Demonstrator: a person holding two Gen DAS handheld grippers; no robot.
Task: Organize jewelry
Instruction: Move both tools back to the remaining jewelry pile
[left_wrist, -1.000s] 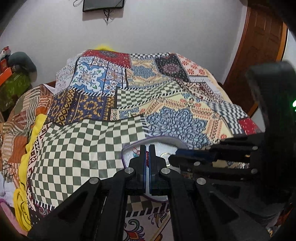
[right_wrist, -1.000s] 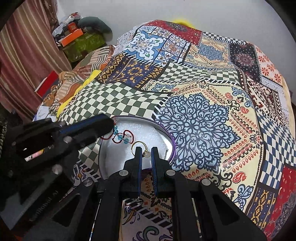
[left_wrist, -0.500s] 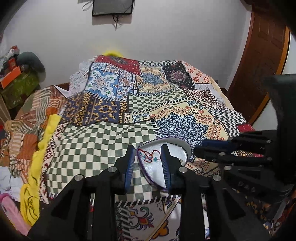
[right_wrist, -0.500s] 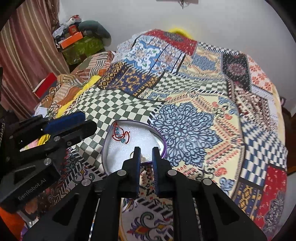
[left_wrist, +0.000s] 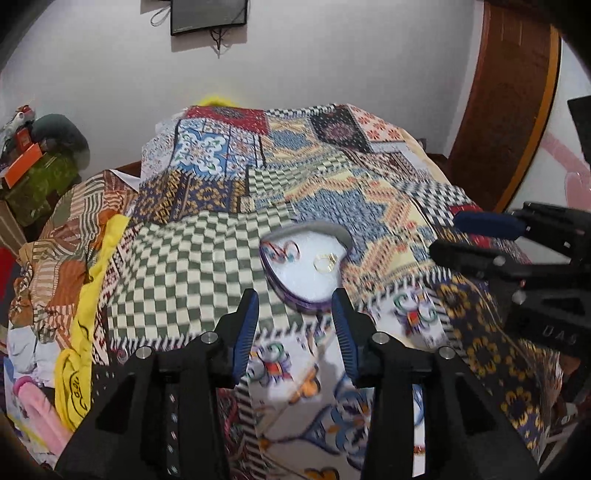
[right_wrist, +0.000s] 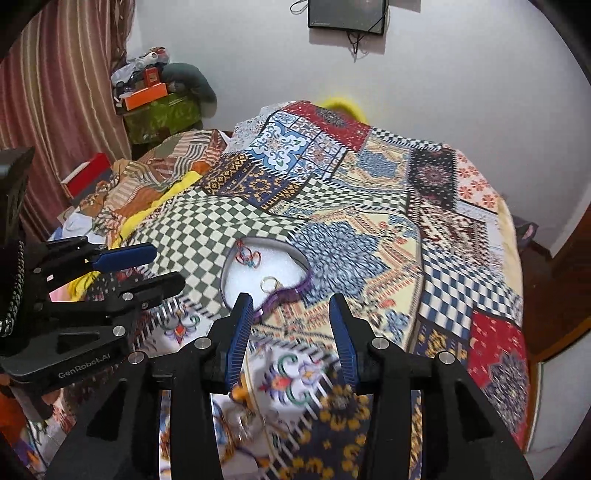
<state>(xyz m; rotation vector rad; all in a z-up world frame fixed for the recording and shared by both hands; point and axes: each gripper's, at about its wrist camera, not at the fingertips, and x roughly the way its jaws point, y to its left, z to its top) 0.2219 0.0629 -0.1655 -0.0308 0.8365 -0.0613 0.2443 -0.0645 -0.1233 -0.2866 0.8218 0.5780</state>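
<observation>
Now both grippers hang above the near edge of the bed, each with its jaws spread wide and nothing between them. The left gripper (left_wrist: 295, 310) points forward and slightly down over the patchwork bedspread of checks and floral panels (left_wrist: 177, 266), its blue-padded black fingers (left_wrist: 245, 328) framing the near rim of the heart-shaped purple-rimmed jewelry box with a white lining (left_wrist: 306, 273) without touching it. Inside that box lie two pieces: a red beaded bracelet with blue beads (left_wrist: 282, 251) toward the far left lobe, and a thin gold ring (left_wrist: 323, 263) just right of the middle, apart from the bracelet.

From the right wrist view, the right gripper (right_wrist: 291, 317) sits a little to the right of the box (right_wrist: 240, 284), so its left finger (right_wrist: 240, 328) overlaps the box's near rim in the picture while the other finger stands over bare bedspread (right_wrist: 369, 258). The bracelet (right_wrist: 249, 256) and ring (right_wrist: 269, 283) show here too, both resting on the white lining. Each tool appears in the other's camera (the left one at the left edge of the right view, the right one at the right edge of the left view), held level and aimed across the bed, also parted. Motion blur softens the near cloth in both views.

A dark screen mounted on the white wall (left_wrist: 208, 14) hangs beyond the bed.
</observation>
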